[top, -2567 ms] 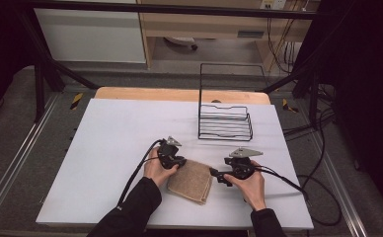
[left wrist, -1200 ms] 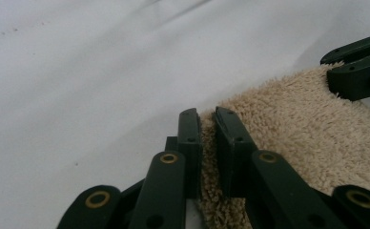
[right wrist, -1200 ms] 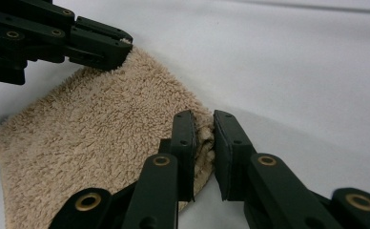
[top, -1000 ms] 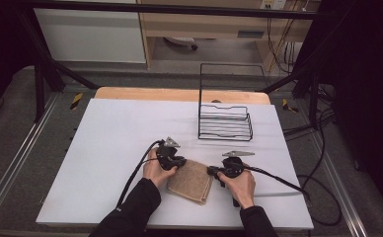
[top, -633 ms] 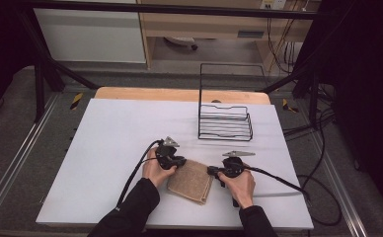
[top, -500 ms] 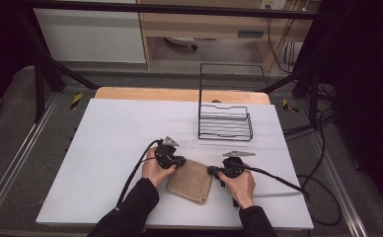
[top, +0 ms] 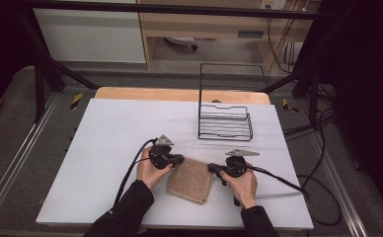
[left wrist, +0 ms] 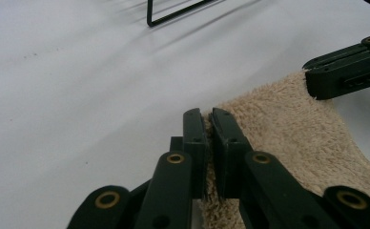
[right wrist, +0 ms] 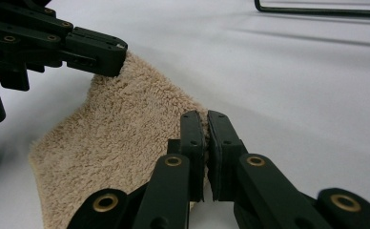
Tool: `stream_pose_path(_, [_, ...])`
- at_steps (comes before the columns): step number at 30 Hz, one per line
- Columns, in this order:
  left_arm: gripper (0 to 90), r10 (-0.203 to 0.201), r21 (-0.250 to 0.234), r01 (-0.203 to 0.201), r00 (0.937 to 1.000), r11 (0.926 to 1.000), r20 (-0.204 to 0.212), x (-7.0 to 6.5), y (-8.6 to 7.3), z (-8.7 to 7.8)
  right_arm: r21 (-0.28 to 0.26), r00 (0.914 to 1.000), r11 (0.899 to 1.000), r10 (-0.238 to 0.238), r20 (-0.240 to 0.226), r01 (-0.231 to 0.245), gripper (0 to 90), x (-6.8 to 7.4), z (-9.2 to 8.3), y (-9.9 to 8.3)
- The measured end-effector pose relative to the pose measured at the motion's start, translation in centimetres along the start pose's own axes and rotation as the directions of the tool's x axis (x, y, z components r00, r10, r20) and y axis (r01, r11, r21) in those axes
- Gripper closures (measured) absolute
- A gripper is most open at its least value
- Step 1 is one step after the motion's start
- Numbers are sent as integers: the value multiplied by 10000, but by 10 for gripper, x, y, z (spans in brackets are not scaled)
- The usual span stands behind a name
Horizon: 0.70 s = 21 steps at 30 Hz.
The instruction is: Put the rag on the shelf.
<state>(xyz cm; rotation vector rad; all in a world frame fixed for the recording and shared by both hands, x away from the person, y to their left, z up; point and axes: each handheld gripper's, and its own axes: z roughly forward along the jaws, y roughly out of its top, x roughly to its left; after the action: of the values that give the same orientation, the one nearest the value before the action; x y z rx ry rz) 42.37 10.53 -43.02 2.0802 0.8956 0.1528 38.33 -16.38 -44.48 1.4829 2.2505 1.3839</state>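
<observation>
A folded beige towel (top: 192, 180) lies on the white table (top: 105, 138) near its front edge. My left gripper (top: 179, 159) is shut on the towel's far left corner, and in the left gripper view the gripper (left wrist: 209, 114) has terry cloth (left wrist: 288, 129) pinched between its jaws. My right gripper (top: 211, 168) is shut on the far right corner. In its own view the right gripper (right wrist: 206, 117) pinches the towel's edge (right wrist: 126, 129). Each view shows the other gripper across the cloth: the right gripper (left wrist: 345, 71) and the left gripper (right wrist: 102, 52).
A black wire rack (top: 225, 123) stands on the table behind the grippers, to the right of the middle. A wooden strip (top: 179, 94) runs along the table's far edge. Cables (top: 288, 182) trail off the table to the right. White tabletop spreads out to the left.
Since the earliest frame my right gripper has shifted a little left and come to the towel's right corner. Over the last second both hands stay where they are.
</observation>
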Motion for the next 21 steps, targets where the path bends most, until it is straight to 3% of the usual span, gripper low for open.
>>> stream_pose_path(12, [850,289,-630,-295,9995,9976,-113,-8,2,-21,-493,9952,9941,-969,-122,962,864,10,-11,11])
stream_pose_path(21, [850,409,-867,-423,9990,9953,-175,-14,4,-31,-729,9915,9891,-1293,-162,1278,864,14,-18,16])
